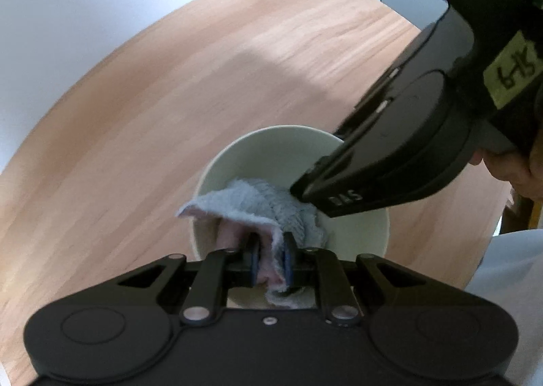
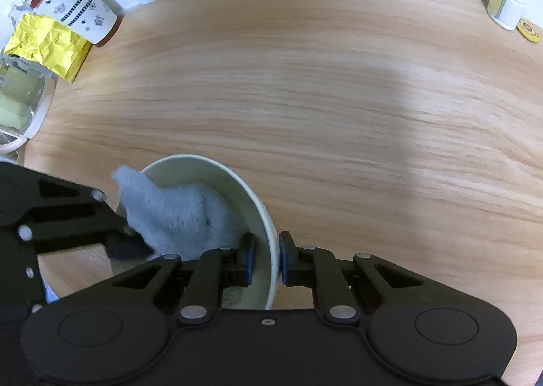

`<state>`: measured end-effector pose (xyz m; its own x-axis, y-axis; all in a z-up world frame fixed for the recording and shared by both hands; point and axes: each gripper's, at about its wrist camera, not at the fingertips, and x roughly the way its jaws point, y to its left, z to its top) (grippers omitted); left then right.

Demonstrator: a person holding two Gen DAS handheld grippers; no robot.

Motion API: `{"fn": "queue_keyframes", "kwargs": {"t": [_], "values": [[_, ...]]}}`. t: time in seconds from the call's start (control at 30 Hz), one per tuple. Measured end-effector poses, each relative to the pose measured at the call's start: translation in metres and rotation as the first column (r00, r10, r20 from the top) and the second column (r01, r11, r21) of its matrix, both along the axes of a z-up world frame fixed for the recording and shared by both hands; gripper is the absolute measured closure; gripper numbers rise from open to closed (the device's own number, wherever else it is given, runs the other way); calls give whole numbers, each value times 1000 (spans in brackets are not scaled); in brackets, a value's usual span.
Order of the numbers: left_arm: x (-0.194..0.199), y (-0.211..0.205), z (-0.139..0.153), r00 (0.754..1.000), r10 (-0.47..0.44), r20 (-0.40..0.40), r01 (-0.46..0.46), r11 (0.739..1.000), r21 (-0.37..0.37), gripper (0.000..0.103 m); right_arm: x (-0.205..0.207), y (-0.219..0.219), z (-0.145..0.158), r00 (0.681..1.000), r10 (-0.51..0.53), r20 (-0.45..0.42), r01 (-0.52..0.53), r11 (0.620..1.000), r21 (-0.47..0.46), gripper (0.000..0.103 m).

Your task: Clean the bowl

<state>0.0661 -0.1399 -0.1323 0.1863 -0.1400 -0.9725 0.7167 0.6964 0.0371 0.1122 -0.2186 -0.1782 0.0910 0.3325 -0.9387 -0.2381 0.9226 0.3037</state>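
A pale green bowl [image 1: 292,148] stands on the wooden table [image 1: 169,97]. My left gripper [image 1: 270,258] is shut on a grey-blue cloth [image 1: 258,202] with a pink underside, and the cloth lies bunched inside the bowl. In the right wrist view my right gripper [image 2: 265,258] is shut on the rim of the bowl [image 2: 217,168], one finger inside and one outside. The cloth [image 2: 169,213] fills the bowl's left half there. The right gripper's black body [image 1: 424,134] reaches over the bowl in the left wrist view.
A white jar [image 2: 507,2] and a small yellow disc [image 2: 527,30] stand at the table's far edge. A patterned mug [image 2: 78,5], a crumpled yellow packet [image 2: 47,46] and a clear container [image 2: 20,97] sit at the far left.
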Motion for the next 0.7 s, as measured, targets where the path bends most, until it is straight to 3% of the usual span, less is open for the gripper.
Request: {"fn": "queue_keyframes", "kwargs": {"t": [0.33, 0.7], "values": [[9, 2, 31, 995, -40, 93, 35, 998, 53, 91, 1, -1, 0, 1000, -1, -4, 1, 1000, -13, 87], [6, -4, 3, 995, -85, 44, 84, 996, 17, 91, 4, -6, -4, 999, -27, -25, 28, 999, 17, 87]]}}
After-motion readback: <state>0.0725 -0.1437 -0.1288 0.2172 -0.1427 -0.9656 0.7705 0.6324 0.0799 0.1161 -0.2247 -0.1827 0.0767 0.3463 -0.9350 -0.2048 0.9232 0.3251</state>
